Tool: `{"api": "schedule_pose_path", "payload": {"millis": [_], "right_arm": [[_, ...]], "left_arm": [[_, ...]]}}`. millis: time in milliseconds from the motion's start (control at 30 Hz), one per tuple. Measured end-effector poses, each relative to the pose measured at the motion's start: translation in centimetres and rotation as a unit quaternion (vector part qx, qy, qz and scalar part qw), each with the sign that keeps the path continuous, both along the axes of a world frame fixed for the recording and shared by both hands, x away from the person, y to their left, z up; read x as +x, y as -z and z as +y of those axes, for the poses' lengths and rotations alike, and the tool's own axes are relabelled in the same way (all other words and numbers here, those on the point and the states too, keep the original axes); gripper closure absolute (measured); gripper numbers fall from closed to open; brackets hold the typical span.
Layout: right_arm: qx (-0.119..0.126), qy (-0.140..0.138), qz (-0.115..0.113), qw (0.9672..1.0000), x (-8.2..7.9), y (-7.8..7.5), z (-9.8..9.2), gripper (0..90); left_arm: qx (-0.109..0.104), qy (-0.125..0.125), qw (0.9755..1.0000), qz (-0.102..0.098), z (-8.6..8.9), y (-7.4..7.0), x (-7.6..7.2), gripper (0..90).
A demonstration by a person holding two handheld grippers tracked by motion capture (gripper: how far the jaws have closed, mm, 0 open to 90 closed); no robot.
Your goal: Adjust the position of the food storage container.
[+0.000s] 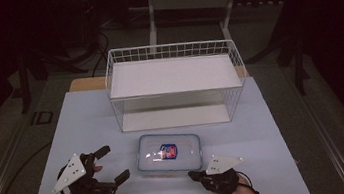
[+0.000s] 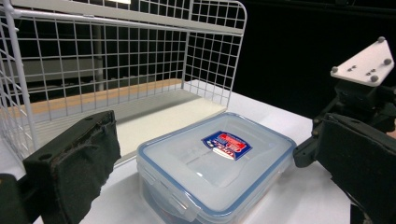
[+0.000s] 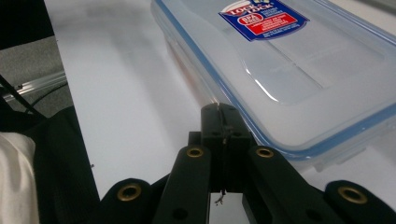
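Observation:
A clear plastic food container (image 1: 169,153) with a blue-rimmed lid and a red-and-blue label lies flat on the white table (image 1: 87,123). My left gripper (image 1: 113,163) hovers left of it, jaws wide open and nothing between them. In the left gripper view its pads (image 2: 79,163) frame the container (image 2: 217,158) from a short distance. My right gripper (image 1: 193,175) is shut. Its joined tips (image 3: 219,114) sit right at the container's front right corner, against the lid rim (image 3: 261,130). I cannot tell whether they press on it.
A white wire rack (image 1: 176,84) with an upper shelf and an open lower level stands just behind the container. The table's front edge runs just under both hands. Dark floor and stand legs surround the table.

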State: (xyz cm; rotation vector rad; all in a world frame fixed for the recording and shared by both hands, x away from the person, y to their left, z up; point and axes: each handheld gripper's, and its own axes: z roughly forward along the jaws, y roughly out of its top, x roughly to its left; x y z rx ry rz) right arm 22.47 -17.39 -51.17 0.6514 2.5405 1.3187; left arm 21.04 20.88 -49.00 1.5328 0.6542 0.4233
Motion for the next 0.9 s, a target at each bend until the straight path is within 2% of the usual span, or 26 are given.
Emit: {"api": "schedule_pose_path", "payload": {"millis": [200, 300, 467, 533, 567, 667, 733, 767, 800, 833, 900], "right_arm": [[0.002, 0.008, 0.002, 1.0, 0.4, 0.0, -0.4, 90.0], [-0.006, 0.019, -0.005, 0.9998, 0.6, 0.1, -0.5, 90.0], [0.009, 0.018, 0.012, 0.9997, 0.7, 0.0, -0.8, 89.9], [0.014, 0.017, 0.003, 0.9998, 0.5, -0.4, -0.9, 89.4], [0.028, 0.014, 0.002, 0.9995, 0.5, -0.9, -1.0, 85.2], [0.032, 0.016, -0.01, 0.9993, 0.4, -1.3, -1.3, 81.8], [0.044, 0.021, -0.027, 0.9985, 0.5, -2.0, -1.7, 72.3], [0.044, 0.021, -0.027, 0.9985, 0.5, -2.0, -1.7, 72.3], [0.056, 0.032, -0.032, 0.9974, 0.6, -2.4, -2.1, 61.0], [0.056, 0.032, -0.032, 0.9974, 0.6, -2.4, -2.1, 61.0], [0.072, 0.038, -0.032, 0.9962, 0.8, -2.8, -2.5, 53.0]], "left_arm": [[0.001, 0.004, 1.0, 0.002, -0.1, 0.0, 0.1, 0.0], [0.004, 0.007, 1.0, 0.002, -0.2, 0.0, 0.0, 0.0], [0.004, 0.009, 0.9999, 0.009, -0.4, 0.1, 0.1, 0.0], [0.007, 0.01, 0.9998, 0.013, -0.4, 0.1, 0.2, 0.0], [0.006, 0.011, 0.9998, 0.014, -0.5, 0.1, 0.2, 0.0], [0.007, 0.013, 0.9997, 0.017, -0.6, 0.1, 0.3, 0.0], [0.01, 0.012, 0.9997, 0.018, -0.7, 0.0, 0.3, 0.0], [0.01, 0.012, 0.9997, 0.018, -0.7, 0.0, 0.3, 0.0], [0.011, 0.011, 0.9997, 0.019, -0.7, -0.1, 0.3, 0.0], [0.012, 0.011, 0.9997, 0.021, -0.8, -0.1, 0.4, 0.0], [0.015, 0.009, 0.9996, 0.024, -1.0, -0.2, 0.3, 0.0]]}}
